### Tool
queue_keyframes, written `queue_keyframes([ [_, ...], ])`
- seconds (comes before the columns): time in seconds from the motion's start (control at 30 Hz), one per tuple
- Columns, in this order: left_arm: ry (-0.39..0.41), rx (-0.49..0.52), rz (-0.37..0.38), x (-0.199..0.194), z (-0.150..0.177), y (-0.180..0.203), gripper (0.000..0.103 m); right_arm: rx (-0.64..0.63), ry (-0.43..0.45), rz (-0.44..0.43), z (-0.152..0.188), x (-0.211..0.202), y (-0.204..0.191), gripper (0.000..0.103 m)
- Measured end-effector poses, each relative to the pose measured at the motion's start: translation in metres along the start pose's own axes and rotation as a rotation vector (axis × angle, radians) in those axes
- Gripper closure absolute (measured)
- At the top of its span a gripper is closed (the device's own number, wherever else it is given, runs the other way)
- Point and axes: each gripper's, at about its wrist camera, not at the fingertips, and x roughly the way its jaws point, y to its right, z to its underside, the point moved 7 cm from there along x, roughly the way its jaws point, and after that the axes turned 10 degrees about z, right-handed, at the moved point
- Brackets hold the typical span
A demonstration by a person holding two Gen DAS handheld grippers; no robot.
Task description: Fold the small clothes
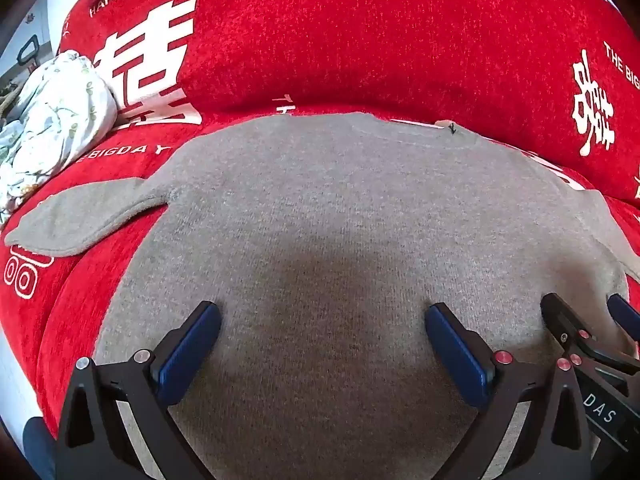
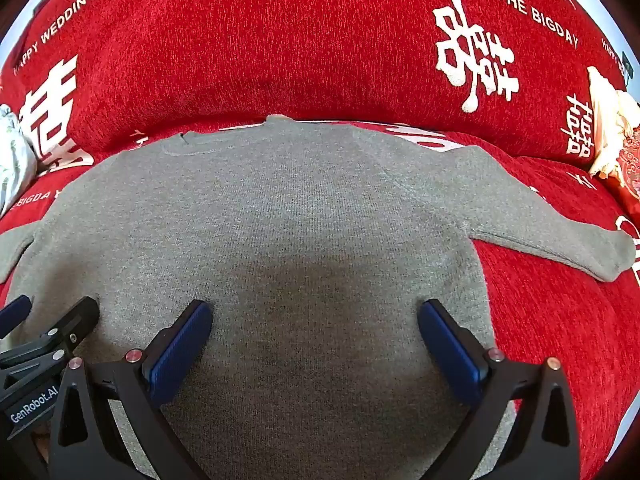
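one grey knit sweater [image 1: 320, 208] lies flat on the red sofa cover [image 1: 360, 40], neckline at the back cushions, both sleeves spread sideways. left gripper [image 1: 322, 344] and right gripper [image 2: 314, 340] hover side by side above its hem, fingers wide apart, holding nothing. floral cloth bundle [image 1: 52, 120] at sofa's left end.

**Two wrist fisheyes, side by side, low over one garment**

Left wrist view: looks forward along its own fingers, tilted down, close above the grey sweater [image 1: 320, 220]. Left gripper [image 1: 322, 322] fills 6 o'clock; right gripper [image 1: 592, 312] intrudes at 4 o'clock.

Right wrist view: same heading, same nearness. Right gripper [image 2: 314, 320] at 6 o'clock; left gripper [image 2: 56, 312] at 8 o'clock.

Shared: sweater body and neckline at 12 o'clock, red sofa cover [image 1: 360, 32] behind. One sleeve each: 9 o'clock left view, 3 o'clock right view.
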Motion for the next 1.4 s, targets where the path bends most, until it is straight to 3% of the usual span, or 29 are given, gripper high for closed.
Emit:
queue_keyframes([
  [0.27,-0.04,-0.018,0.014,0.002,-0.005,-0.002,0.0,-0.011,-0.017,0.011,0.002,-0.004,0.004,0.0],
  [0.43,-0.138,-0.024,0.046,0.006,-0.014,0.002,0.0,-0.051,-0.083,-0.074,-0.002,-0.002,0.006,0.0],
  [0.5,-0.141,-0.03,0.06,0.004,-0.019,0.004,0.0,-0.044,-0.064,-0.097,-0.008,-0.005,0.009,0.0],
  [0.73,-0.118,0.01,-0.006,0.001,-0.043,0.017,0.0,-0.053,-0.056,-0.019,-0.042,0.003,0.03,0.0],
  [0.93,-0.12,0.039,0.012,0.006,-0.056,0.045,0.0,-0.024,-0.061,-0.005,-0.059,0.009,0.061,0.0],
  [1.4,-0.138,0.093,0.015,0.02,-0.068,0.11,0.0,0.048,-0.051,0.055,-0.065,0.018,0.135,0.0],
])
